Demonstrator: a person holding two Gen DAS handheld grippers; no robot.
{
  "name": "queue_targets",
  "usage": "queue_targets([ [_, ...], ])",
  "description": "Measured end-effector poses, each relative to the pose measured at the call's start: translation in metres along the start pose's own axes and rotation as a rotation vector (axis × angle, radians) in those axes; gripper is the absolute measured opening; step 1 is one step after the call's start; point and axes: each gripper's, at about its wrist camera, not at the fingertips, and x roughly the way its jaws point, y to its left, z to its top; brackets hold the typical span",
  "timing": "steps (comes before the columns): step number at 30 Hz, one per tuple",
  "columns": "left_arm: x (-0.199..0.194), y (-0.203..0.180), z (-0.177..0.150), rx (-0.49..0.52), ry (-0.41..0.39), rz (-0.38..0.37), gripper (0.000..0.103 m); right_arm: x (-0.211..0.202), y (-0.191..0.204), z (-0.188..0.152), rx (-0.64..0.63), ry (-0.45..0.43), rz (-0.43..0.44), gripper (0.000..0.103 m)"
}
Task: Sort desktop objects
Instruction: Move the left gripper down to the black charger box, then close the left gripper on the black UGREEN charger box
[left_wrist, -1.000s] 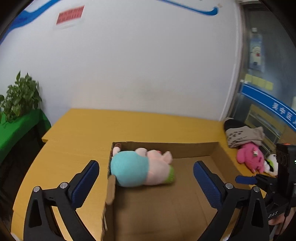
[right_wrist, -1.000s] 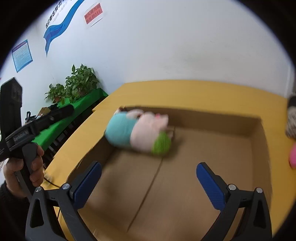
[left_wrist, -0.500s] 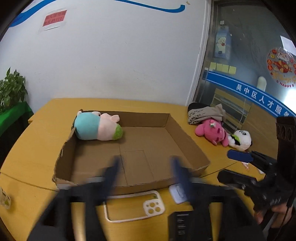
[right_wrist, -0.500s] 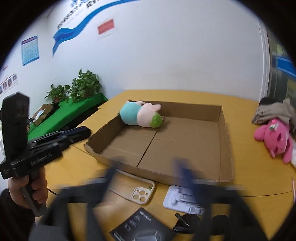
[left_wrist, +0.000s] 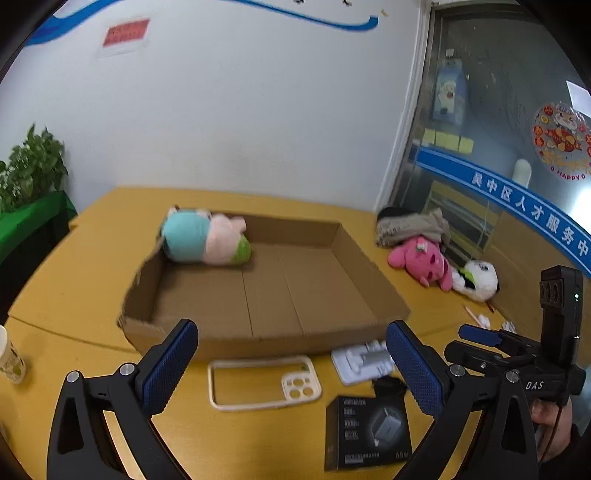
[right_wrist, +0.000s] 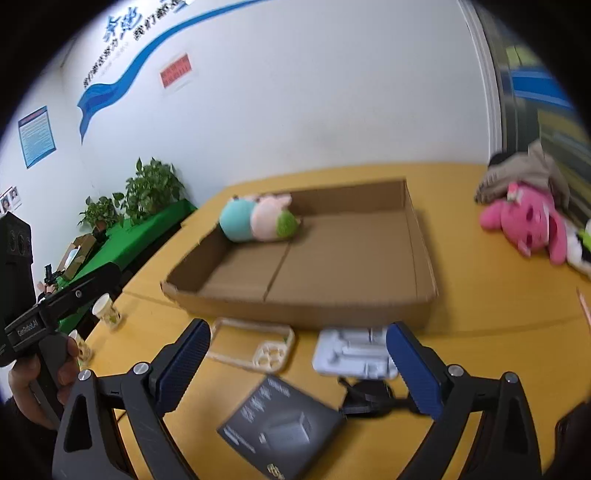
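Observation:
A shallow cardboard box lies on the yellow table with a teal-and-pink plush in its far left corner. In front of it lie a cream phone case, a white plastic stand, a black item and a black product box. A pink plush and a panda plush lie at the right. My left gripper and right gripper are both open and empty above the small items.
A grey cloth bundle lies behind the pink plush. Paper cups stand at the table's left edge. Potted plants sit on a green surface to the left. A white wall is behind the table.
Both grippers have pulled back from over the box to the table's near side. The teal-and-pink plush stays in the box corner. The small items in front have come into view.

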Motion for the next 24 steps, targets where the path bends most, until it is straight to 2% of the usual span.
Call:
queue_targets([
  [2,0.016,0.005,-0.015,-0.013,0.09,-0.051,0.103,0.01,-0.011,-0.019,0.022,0.052,0.03,0.097],
  [5,0.047,0.014,-0.039,-0.054,0.23,-0.053,0.102,0.036,-0.013,-0.063,0.007,0.197,0.096,0.097],
  [8,0.065,0.015,-0.055,-0.085,0.288,-0.068,0.102,0.053,0.0,-0.097,-0.053,0.291,0.127,0.097],
  [10,0.076,0.01,-0.062,-0.083,0.323,-0.099,0.102,0.06,0.008,-0.108,-0.055,0.318,0.159,0.097],
  [12,0.089,0.003,-0.07,-0.084,0.364,-0.16,0.102,0.065,0.015,-0.111,-0.061,0.334,0.163,0.097],
  [14,0.099,-0.003,-0.073,-0.087,0.4,-0.217,0.101,0.07,0.018,-0.111,-0.079,0.332,0.122,0.097],
  [16,0.111,-0.01,-0.08,-0.089,0.444,-0.281,0.091,0.076,0.018,-0.111,-0.071,0.332,0.101,0.097],
  [18,0.121,-0.016,-0.089,-0.099,0.487,-0.344,0.073,0.078,0.018,-0.11,-0.087,0.322,0.09,0.097],
  [19,0.125,-0.018,-0.094,-0.108,0.504,-0.367,0.071,0.079,0.019,-0.11,-0.103,0.314,0.078,0.097],
  [24,0.122,-0.014,-0.103,-0.139,0.474,-0.391,0.071,0.081,0.023,-0.115,-0.141,0.284,0.012,0.096],
])
